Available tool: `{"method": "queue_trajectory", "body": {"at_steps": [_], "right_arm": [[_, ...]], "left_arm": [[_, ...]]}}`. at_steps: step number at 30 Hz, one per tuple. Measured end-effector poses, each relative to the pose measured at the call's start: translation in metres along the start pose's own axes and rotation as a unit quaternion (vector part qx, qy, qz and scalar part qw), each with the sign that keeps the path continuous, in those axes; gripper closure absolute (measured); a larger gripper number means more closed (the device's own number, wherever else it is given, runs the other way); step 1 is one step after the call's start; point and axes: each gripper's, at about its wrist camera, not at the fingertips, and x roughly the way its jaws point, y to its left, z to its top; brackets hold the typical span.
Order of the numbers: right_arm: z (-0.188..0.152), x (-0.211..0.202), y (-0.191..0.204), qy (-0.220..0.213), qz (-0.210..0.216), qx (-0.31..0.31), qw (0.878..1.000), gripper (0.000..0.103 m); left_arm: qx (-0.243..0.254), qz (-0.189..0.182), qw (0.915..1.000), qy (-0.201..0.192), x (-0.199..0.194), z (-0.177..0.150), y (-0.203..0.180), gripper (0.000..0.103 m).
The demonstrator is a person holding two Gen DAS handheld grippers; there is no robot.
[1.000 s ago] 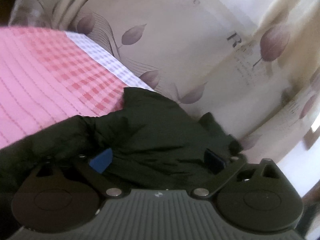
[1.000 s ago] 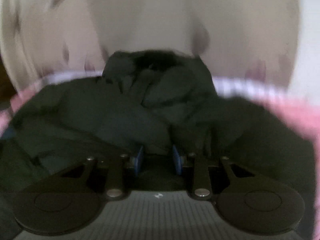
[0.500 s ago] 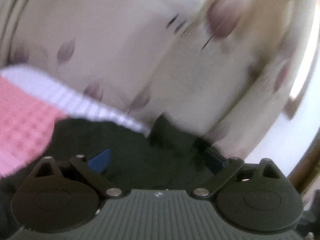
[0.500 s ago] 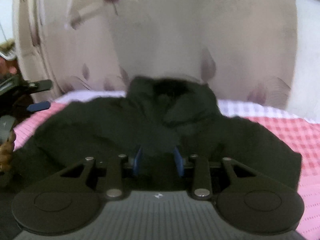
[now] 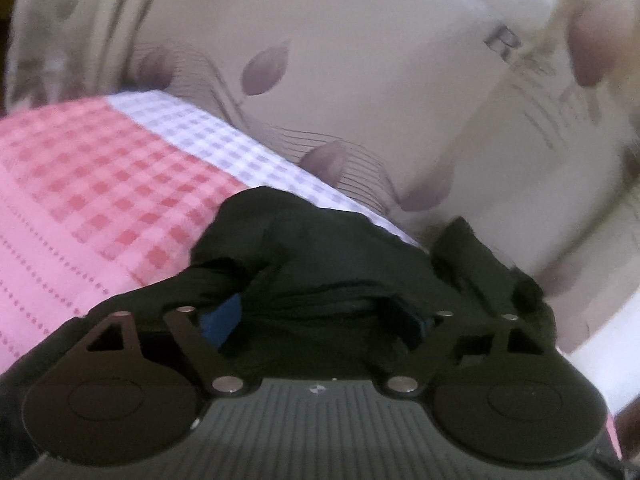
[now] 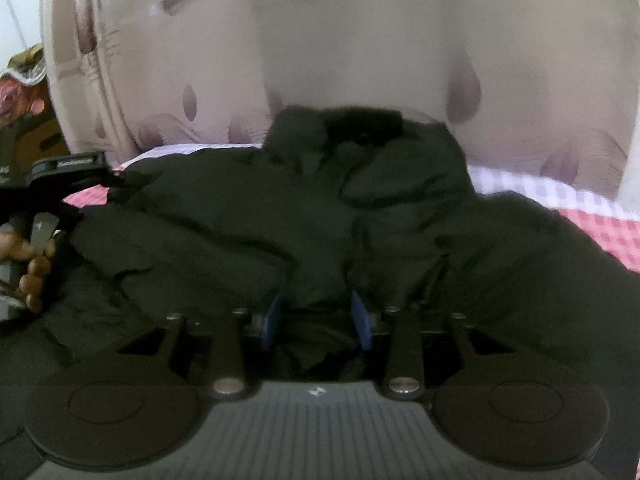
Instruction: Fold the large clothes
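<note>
Right wrist view: dark padded jacket (image 6: 304,216) lies spread over the pink checked bed cover (image 6: 612,236), collar end (image 6: 360,124) at the far side against the leaf-print curtain (image 6: 360,40), bulk of the body nearer the camera w/ creased folds running toward the collar. Right tongs (image 6: 316,320) are pinching a bunched ridge of jacket fabric, blue pads (image 6: 362,320) narrowed w/ cloth filling the gap between them. Left of the jacket, a hand (image 6: 34,268) grips the other tool's handle at the frame edge. Left wrist view: left tongs (image 5: 320,320) sit wide apart w/ jacket cloth (image 5: 320,248) heaped between and over the pads; one blue pad (image 5: 220,318) shows, the other is mostly buried, so looks spread w/ fabric draped in rather than a firm pinch, tho I can't be fully sure. This jacket edge lies on the bed near the white-checked border (image 5: 224,136), just short of the curtain. Handling, as a judgement: soft, bulky, prob. quilted, moderate weight for cloth, shell looks smooth so likely slippery; a thin pinch may slide out, and puffy layers will spring back after a fold. Best hold is at seams, hem or shoulder edges where layers are thick, both tools level so the panel turns over evenly. Containers: none visible in either view, so nothing to report inside any.
</note>
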Motion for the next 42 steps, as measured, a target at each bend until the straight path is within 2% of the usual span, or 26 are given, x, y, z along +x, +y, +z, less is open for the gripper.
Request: {"method": "queue_trajectory", "body": {"at_steps": [3, 6, 9, 11, 13, 15, 18, 26, 30, 32, 34, 35, 36, 37, 38, 39, 42], "right_arm": [[0.004, -0.012, -0.009, -0.004, 0.009, 0.035, 0.999, 0.064], [0.018, -0.037, -0.01, -0.056, 0.001, 0.055, 0.997, 0.063], [0.035, -0.04, -0.003, -0.08, 0.013, 0.055, 0.995, 0.063], [0.043, -0.022, 0.006, -0.059, 0.009, 0.029, 0.998, 0.063], [0.039, 0.004, 0.013, -0.028, -0.003, -0.007, 1.0, 0.064], [0.027, 0.025, 0.011, 0.006, -0.038, -0.034, 0.999, 0.07], [0.014, 0.027, 0.009, -0.004, -0.043, -0.045, 0.998, 0.07], [0.012, 0.03, 0.0, -0.005, -0.042, -0.012, 0.999, 0.07], [0.013, 0.033, -0.009, -0.001, -0.026, 0.011, 1.0, 0.07], [0.012, 0.03, -0.008, -0.006, -0.021, 0.007, 1.0, 0.068], [0.015, 0.014, -0.023, 0.003, 0.002, 0.061, 0.998, 0.068], [0.018, -0.008, -0.028, -0.001, -0.008, 0.104, 0.995, 0.065], [0.017, -0.043, -0.031, -0.04, -0.008, 0.138, 0.99, 0.062], [0.011, -0.078, -0.031, -0.082, 0.01, 0.147, 0.986, 0.057], [0.0, -0.12, -0.029, -0.112, 0.03, 0.14, 0.983, 0.035], [-0.012, -0.149, -0.026, -0.118, 0.037, 0.132, 0.984, 0.016], [-0.068, -0.23, -0.014, -0.115, 0.016, 0.111, 0.987, 0.014]], "left_arm": [[0.008, -0.027, 0.9995, -0.012, -0.016, 0.006, -0.013, 0.011], [0.029, -0.048, 0.9976, -0.041, -0.023, 0.023, -0.025, 0.009], [0.018, -0.081, 0.9963, -0.022, -0.002, 0.034, -0.028, 0.01], [0.015, -0.067, 0.9976, 0.005, 0.023, 0.033, -0.023, 0.015], [0.018, -0.031, 0.9992, 0.017, 0.041, 0.028, -0.011, 0.015], [0.02, -0.001, 0.9996, 0.022, 0.05, 0.02, 0.003, 0.017], [0.058, 0.007, 0.9981, 0.019, 0.045, 0.014, 0.003, 0.018], [0.061, 0.015, 0.9978, 0.018, 0.045, 0.013, 0.009, 0.018], [0.082, 0.035, 0.9959, 0.017, 0.049, 0.013, 0.001, 0.018], [0.094, 0.026, 0.9951, 0.019, 0.044, 0.013, 0.0, 0.015], [0.121, 0.045, 0.9916, 0.013, 0.02, 0.017, -0.007, 0.016], [0.119, 0.023, 0.9926, -0.003, -0.001, 0.017, -0.007, 0.012], [0.113, -0.025, 0.9931, -0.016, -0.027, 0.015, -0.004, 0.001], [0.109, -0.057, 0.9921, -0.022, -0.052, 0.011, -0.001, 0.0], [0.107, -0.077, 0.9909, -0.025, -0.075, 0.007, 0.003, 0.0], [0.105, -0.091, 0.99, -0.026, -0.098, 0.001, 0.009, 0.0], [0.084, -0.117, 0.9895, -0.014, -0.162, -0.02, 0.034, 0.0]]}}
